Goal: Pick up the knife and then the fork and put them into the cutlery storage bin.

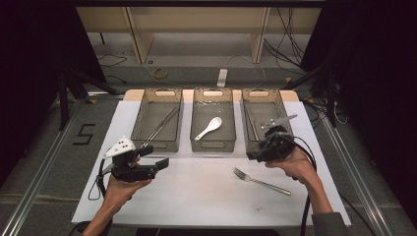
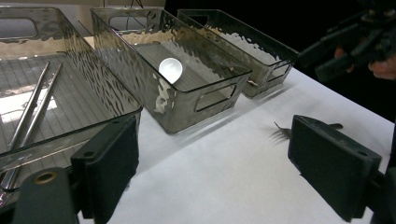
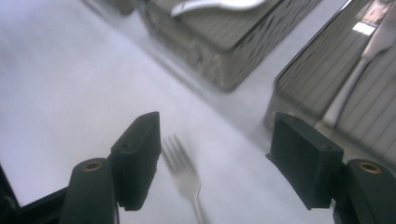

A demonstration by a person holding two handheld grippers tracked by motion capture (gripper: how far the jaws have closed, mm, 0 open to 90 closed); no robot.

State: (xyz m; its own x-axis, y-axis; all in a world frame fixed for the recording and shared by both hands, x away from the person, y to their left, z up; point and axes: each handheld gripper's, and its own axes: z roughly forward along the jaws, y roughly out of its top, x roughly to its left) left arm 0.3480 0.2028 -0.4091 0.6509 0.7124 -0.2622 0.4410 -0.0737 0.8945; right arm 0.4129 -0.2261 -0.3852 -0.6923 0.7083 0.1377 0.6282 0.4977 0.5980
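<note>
the right gripper [image 1: 265,147] hovers above the white sheet [image 1: 196,196], its two blocky, matte black fingers [image 3: 140,158] standing wide apart with nothing clamped between them. in the right gripper view a slim, shiny metal fork [image 3: 184,177] lies flat on the sheet below the gap, nearer the left finger, tines pointing away; the picture is blurred there. from the high view the fork [image 1: 260,181] rests just on the person's side of that gripper, its long handle slanting away to the right.

the left gripper [image 1: 155,164], with a grey three-cornered plate on top, is held level over the surface; its flat rectangular fingers [image 2: 107,163] are also spread wide and hold nothing. beyond them stand three smoky, translucent plastic bins with rippled walls and cut-out handles. the left bin [image 1: 140,123] holds thin metal chopsticks [image 1: 162,125] lying along its ribbed floor, just ahead of the left fingers. the middle bin [image 1: 196,142] holds a smooth white ceramic spoon [image 1: 209,128] with a rounded bowl. the right bin [image 1: 246,105], directly beyond the right fingers, holds a pale utensil [image 3: 364,70], too blurred to name.
</note>
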